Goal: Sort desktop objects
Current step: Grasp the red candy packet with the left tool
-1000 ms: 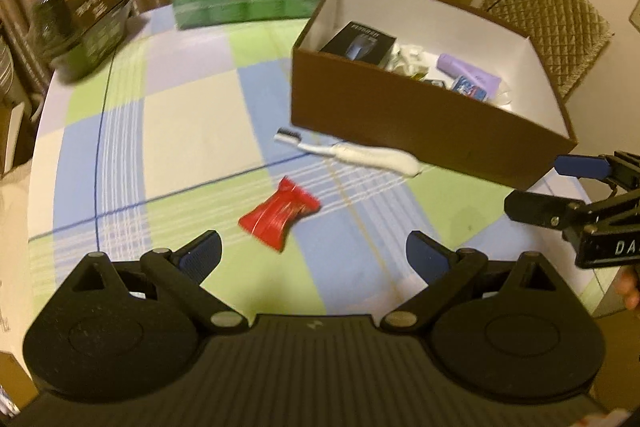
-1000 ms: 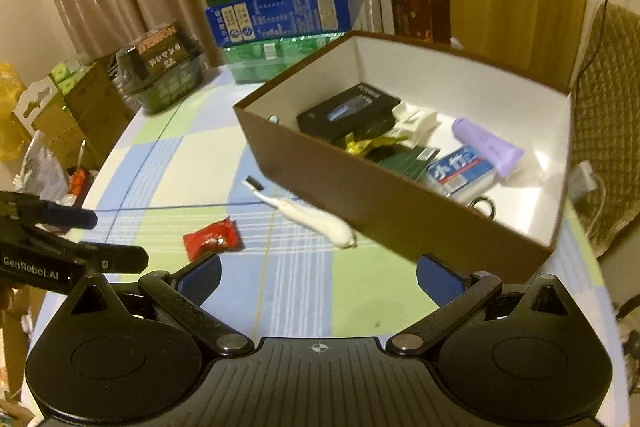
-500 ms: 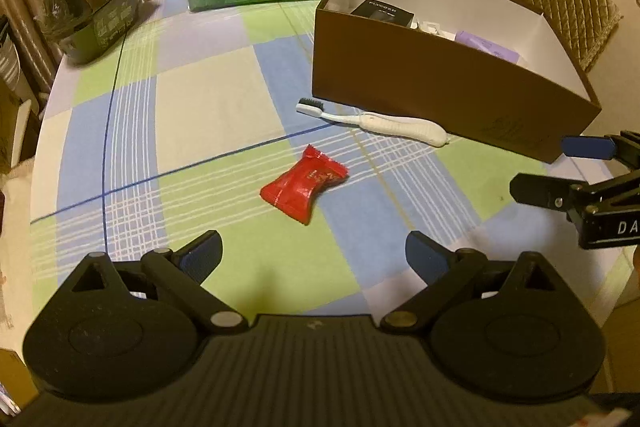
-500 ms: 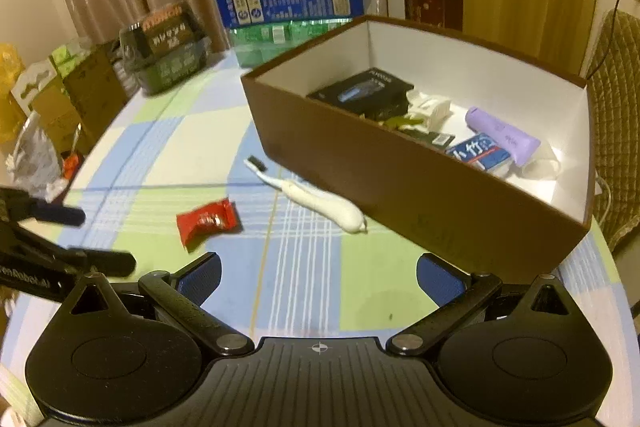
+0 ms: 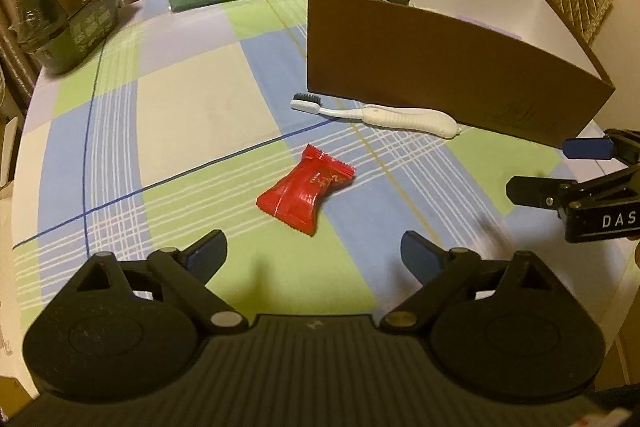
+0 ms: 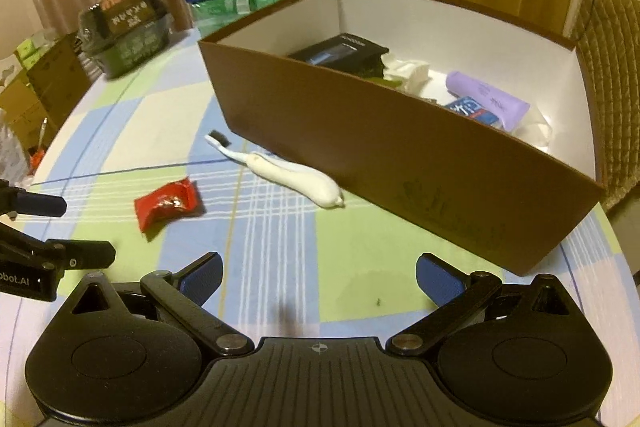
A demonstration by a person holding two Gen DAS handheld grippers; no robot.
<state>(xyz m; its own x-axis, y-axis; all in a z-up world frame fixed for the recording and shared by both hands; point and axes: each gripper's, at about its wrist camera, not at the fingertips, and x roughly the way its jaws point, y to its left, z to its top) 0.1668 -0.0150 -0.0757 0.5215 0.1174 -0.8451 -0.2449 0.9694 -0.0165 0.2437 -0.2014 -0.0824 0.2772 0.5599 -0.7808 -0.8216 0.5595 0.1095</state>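
Red packet [image 5: 306,188]: one, flat on the checked tablecloth [image 5: 192,115], just ahead of the left gripper and apart from the toothbrush; not yet in the box.
Left gripper [image 5: 313,251]: jaws apart and just narrowing, nothing between the pads; packet lies beyond the tips, untouched.
Risk, packet: thin, glossy wrapper lying flat; likely to slide or fold under the pads if jaws close above it rather than at cloth level. Pinched tablecloth also possible.
Toothbrush [image 5: 376,115]: one, white, lying along the foot of the box's near wall, bristle end toward the left, handle end touching or nearly touching the wall; cannot tell which.
Risk, toothbrush: little room on the box side for a finger; likely to roll or get pushed against the wall instead of being caught.
Brown box [image 6: 400,163]: one, open-topped, already holding a black case [image 6: 340,53], a purple tube [image 6: 488,99], a blue-and-white pack [image 6: 470,107] and some pale items not clearly countable.
Risk, box: tall near wall; a low carry likely to strike the rim or nudge the box.
Right gripper [image 6: 320,277]: jaws wide apart, empty, over bare cloth in front of the box.
Risk, grippers: two tools close together over a small patch; collision likely if both go for the same item.
Loose items left: two.
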